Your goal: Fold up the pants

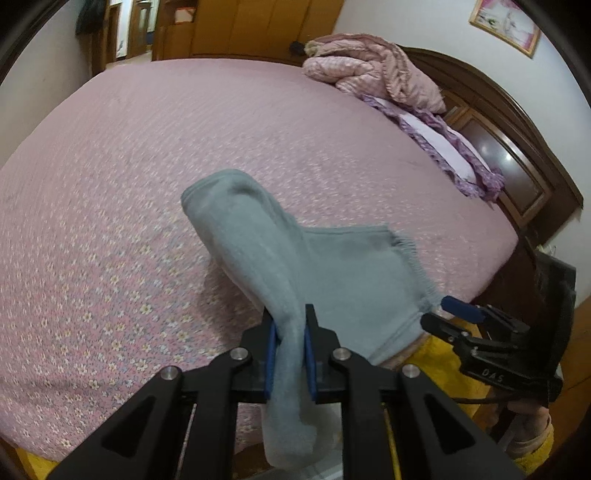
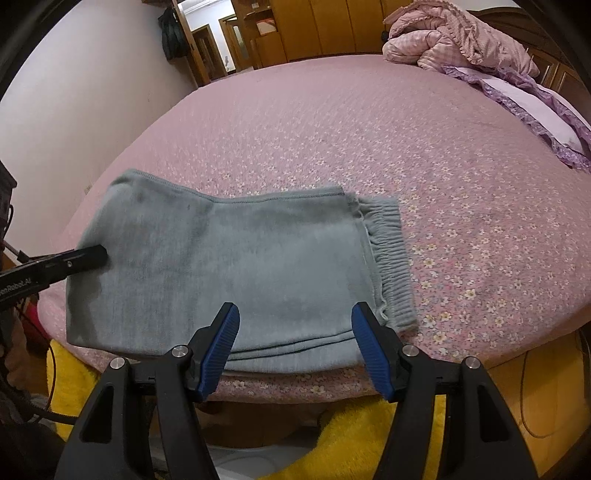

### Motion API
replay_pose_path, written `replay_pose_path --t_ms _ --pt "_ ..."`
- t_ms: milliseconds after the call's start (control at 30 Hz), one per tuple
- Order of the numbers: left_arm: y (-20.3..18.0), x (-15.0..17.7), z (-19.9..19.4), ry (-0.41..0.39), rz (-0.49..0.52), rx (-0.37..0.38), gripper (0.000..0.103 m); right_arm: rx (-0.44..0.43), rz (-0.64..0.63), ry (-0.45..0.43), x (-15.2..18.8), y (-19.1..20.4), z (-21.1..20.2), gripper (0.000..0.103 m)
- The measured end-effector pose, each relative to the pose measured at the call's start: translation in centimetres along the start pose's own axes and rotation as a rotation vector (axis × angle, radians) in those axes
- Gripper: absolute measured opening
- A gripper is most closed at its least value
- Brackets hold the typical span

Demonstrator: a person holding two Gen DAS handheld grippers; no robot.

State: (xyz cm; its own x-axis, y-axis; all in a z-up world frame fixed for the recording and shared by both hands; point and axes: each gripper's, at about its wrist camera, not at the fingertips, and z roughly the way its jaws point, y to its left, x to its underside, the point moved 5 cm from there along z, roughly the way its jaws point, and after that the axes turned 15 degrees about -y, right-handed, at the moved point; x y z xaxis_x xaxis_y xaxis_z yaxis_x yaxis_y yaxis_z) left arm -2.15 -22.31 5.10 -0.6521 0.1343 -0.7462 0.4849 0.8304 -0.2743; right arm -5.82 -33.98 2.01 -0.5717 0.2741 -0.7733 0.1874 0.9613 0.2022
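Grey-blue pants (image 2: pixel 236 266) lie folded at the near edge of the pink bed, the ribbed waistband (image 2: pixel 388 258) to the right. My left gripper (image 1: pixel 289 325) is shut on a bunched fold of the pants (image 1: pixel 288 280) and lifts it off the bed; its finger also shows at the pants' left end in the right wrist view (image 2: pixel 86 256). My right gripper (image 2: pixel 295 314) is open and empty, hovering just above the near edge of the pants. It also shows at the right in the left wrist view (image 1: pixel 454 314).
The pink flowered bedspread (image 2: pixel 406 147) covers the bed. A pink quilt (image 1: pixel 373 70) and a purple pillow (image 1: pixel 439 144) lie by the dark headboard (image 1: pixel 517 147). A yellow mat (image 2: pixel 369 435) is below the bed edge. Wooden wardrobes (image 1: pixel 266 26) stand behind.
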Motion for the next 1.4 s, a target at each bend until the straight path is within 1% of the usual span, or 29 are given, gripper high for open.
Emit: replay_pose_path --t_ms 167,333,467,567,667,800,933,1000,1067,1133,1200,1233,1333,1400 --pt "-2.2 -0.9 0.6 0.022 0.054 0.020 0.013 -0.006 -0.018 -0.019 -0.4 0.0 -1.0 0.065" --pt "-5.6 -1.8 2.3 0.053 0.115 0.064 0.013 0.000 -0.027 -0.047 -1.0 -0.6 -2.3 0.065" --pt "-8.8 -1.9 4.5 0.081 0.167 0.099 0.013 0.004 -0.037 -0.063 -1.3 -1.2 -3.1 0.065" --pt "-10.5 -1.8 6.4 0.105 0.181 0.114 0.013 0.024 -0.054 -0.066 -1.3 -1.8 -3.6 0.065" --pt "-12.1 -1.0 8.8 0.148 0.205 0.119 0.013 0.043 -0.064 -0.061 -1.0 -2.6 -3.6 0.065" --pt "-12.9 0.2 11.6 0.210 0.235 0.118 0.013 0.055 -0.040 -0.031 -0.2 -3.8 -2.9 0.065" --pt "-13.1 1.4 13.7 0.260 0.235 0.127 0.016 0.062 -0.022 -0.012 0.4 -4.4 -2.5 0.065" --pt "-13.1 1.5 13.7 0.269 0.224 0.136 0.023 0.069 -0.012 -0.003 0.6 -4.8 -2.3 0.066" --pt "-13.2 1.2 13.3 0.269 0.215 0.146 0.027 0.072 -0.003 0.003 0.7 -5.2 -2.1 0.065" --pt "-13.3 0.7 12.3 0.248 0.218 0.158 0.029 0.073 0.007 0.006 0.7 -5.4 -2.0 0.066" --pt "-13.1 0.1 11.1 0.218 0.224 0.160 0.039 0.067 0.014 0.006 0.5 -5.5 -1.9 0.066" --pt "-13.0 -0.1 10.5 0.202 0.226 0.157 0.041 0.062 0.016 0.004 0.4 -5.4 -1.9 0.065" --pt "-12.1 -1.0 9.0 0.152 0.237 0.130 0.044 0.047 0.023 -0.004 -0.4 -5.2 -1.7 0.065" --pt "-11.2 -1.2 8.4 0.130 0.232 0.095 0.045 0.021 0.036 -0.012 -1.0 -4.8 -1.4 0.065"
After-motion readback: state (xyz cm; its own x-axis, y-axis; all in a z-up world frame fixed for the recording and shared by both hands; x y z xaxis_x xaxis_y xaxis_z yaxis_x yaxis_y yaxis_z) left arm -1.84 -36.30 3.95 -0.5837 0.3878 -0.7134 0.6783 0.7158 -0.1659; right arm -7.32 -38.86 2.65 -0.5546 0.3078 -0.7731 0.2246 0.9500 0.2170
